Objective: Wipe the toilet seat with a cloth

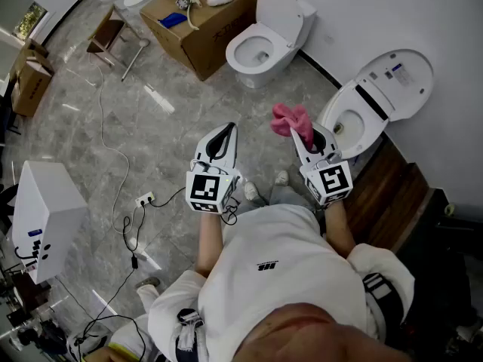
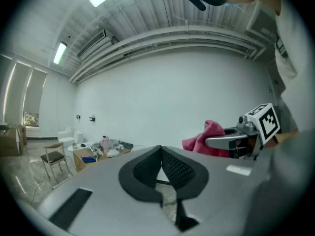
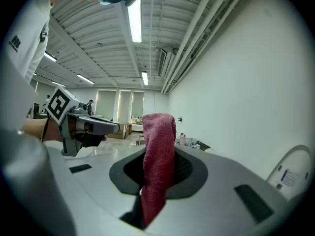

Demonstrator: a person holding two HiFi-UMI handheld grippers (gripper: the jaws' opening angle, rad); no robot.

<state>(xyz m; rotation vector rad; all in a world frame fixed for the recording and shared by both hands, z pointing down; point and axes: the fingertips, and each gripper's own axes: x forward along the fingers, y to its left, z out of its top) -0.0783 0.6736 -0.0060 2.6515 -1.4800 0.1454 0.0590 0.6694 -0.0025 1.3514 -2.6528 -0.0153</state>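
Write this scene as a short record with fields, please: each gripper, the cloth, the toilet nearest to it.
left gripper: jaws together, nothing between them
right gripper: shut on the pink cloth
cloth: sticks out past the jaws, apart from the toilet
nearest toilet: lid up, just right of the cloth in the head view
wiping: not yet begun

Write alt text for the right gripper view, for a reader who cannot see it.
A dark pink cloth stands clamped between the jaws of the right gripper. The left gripper with its marker cube is at left; a white toilet lid shows at lower right.
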